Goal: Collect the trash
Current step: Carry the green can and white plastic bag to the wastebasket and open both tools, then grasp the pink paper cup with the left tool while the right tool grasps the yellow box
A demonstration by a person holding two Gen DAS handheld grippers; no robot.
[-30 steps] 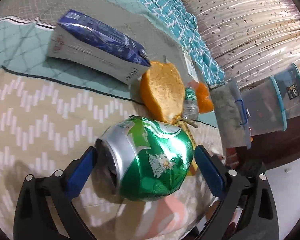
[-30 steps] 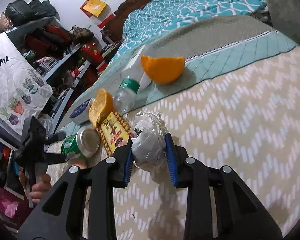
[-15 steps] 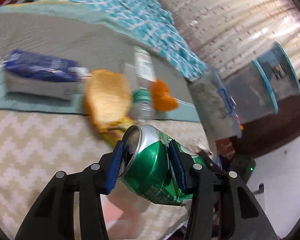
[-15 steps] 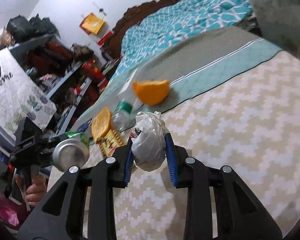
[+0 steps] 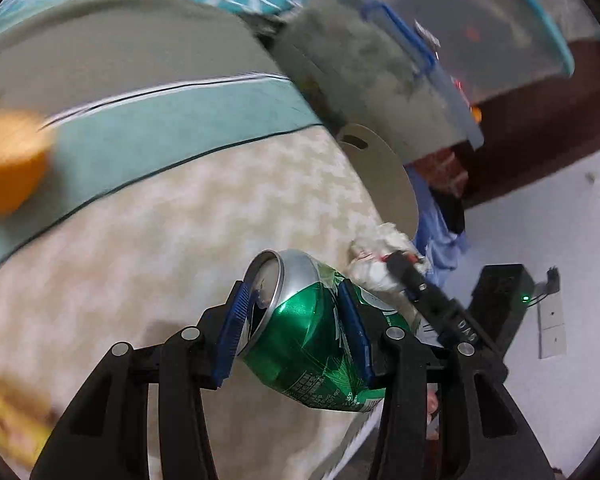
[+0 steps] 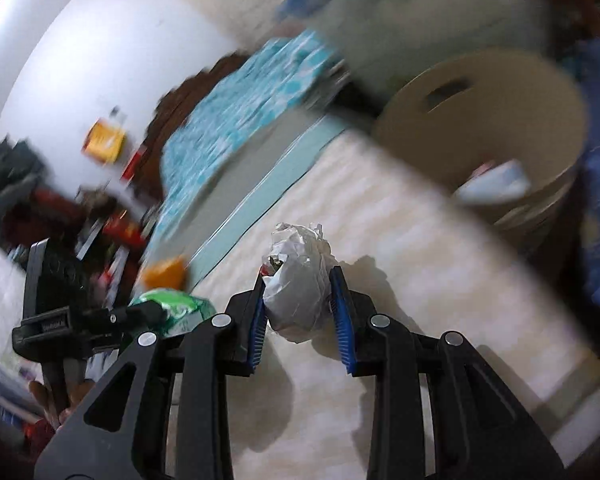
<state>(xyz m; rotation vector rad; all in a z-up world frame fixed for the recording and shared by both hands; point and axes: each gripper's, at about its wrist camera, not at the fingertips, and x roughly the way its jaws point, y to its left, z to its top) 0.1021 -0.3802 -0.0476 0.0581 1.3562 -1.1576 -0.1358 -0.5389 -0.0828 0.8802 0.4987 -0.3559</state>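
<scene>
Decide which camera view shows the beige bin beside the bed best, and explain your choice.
The right wrist view: the beige bin shows its open mouth, handle slot and some contents, though blurred. The left wrist view shows only its rim and handle slot edge-on past the bed.

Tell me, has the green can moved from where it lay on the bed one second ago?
Yes. The green can, clamped in the left gripper, has left the trash pile near the orange peel and gone toward the beige bin beside the bed.
</scene>
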